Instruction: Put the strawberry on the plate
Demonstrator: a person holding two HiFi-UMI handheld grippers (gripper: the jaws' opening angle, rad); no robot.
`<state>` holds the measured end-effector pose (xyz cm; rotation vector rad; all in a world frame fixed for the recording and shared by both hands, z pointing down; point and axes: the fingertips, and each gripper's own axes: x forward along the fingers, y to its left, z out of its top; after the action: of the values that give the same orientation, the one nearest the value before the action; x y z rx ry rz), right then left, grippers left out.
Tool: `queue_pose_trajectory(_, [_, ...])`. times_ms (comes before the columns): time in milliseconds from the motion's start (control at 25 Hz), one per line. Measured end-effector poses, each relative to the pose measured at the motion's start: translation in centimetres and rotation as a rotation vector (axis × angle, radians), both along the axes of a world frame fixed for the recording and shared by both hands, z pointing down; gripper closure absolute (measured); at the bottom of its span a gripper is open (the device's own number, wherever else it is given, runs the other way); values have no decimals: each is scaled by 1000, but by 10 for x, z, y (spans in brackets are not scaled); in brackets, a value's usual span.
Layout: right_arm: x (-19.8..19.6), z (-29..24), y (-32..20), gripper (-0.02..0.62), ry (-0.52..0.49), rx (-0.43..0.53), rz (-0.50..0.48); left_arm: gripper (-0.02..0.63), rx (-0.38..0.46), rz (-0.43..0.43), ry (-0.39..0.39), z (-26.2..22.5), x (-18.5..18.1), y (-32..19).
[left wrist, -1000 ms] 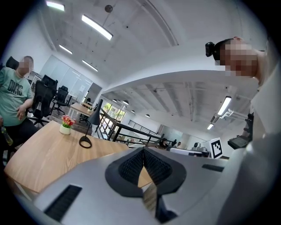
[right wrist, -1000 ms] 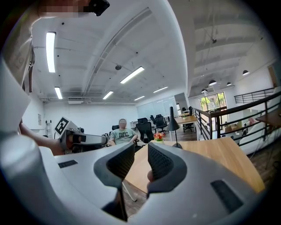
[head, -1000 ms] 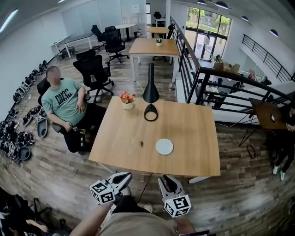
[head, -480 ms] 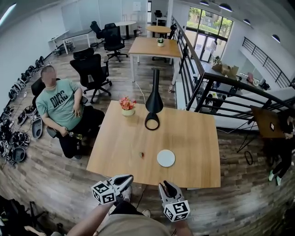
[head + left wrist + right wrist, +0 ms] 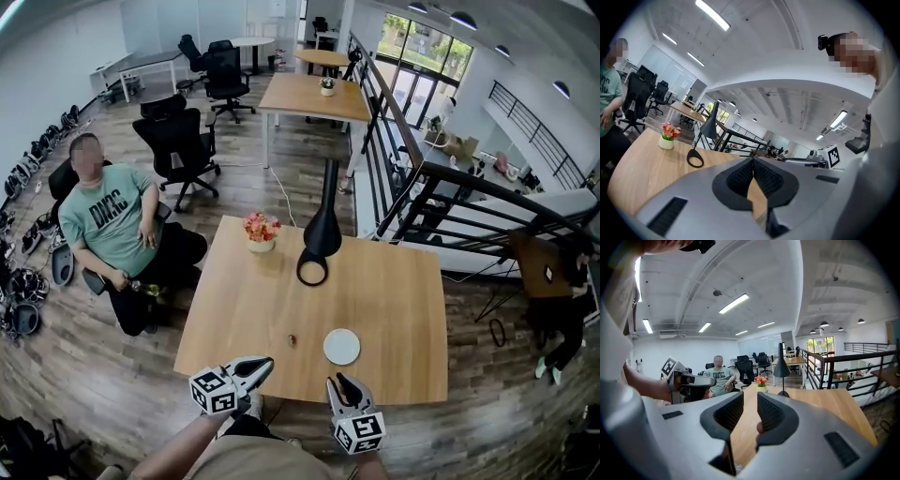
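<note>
A small red strawberry (image 5: 292, 339) lies on the wooden table (image 5: 394, 300) near its front edge. Just to its right is a round white plate (image 5: 342, 346) with nothing on it. Both grippers hover over the table's front edge, short of the two objects. My left gripper (image 5: 264, 364) points toward the strawberry, and the left gripper view shows its pads touching at the tips (image 5: 753, 161), nothing between them. My right gripper (image 5: 337, 381) sits just below the plate. Its jaws (image 5: 750, 401) stand a little apart with only table showing in the gap.
A black lamp (image 5: 322, 234) with a ring base and a pot of flowers (image 5: 261, 231) stand at the table's far side. A person in a green shirt (image 5: 105, 217) sits left of the table. A black railing (image 5: 441, 192) runs along the right.
The head view has shifted forward, so the table, strawberry and plate sit lower in the frame and closer to both grippers. Neither gripper's jaws have visibly changed.
</note>
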<state>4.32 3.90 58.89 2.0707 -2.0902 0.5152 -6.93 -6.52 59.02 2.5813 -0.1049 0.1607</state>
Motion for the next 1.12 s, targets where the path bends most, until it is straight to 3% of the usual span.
queue_pose_trajectory(600, [-3, 48, -86, 514, 63, -152, 28, 601, -25, 99, -3, 28, -1, -84])
queue_pose_trajectory(1000, [17, 93, -130, 514, 80, -218, -93, 601, -50, 7, -51, 56, 15, -119])
queue_pose_trajectory(1120, [29, 100, -145, 514, 67, -215, -158, 601, -45, -55, -66, 48, 25, -122])
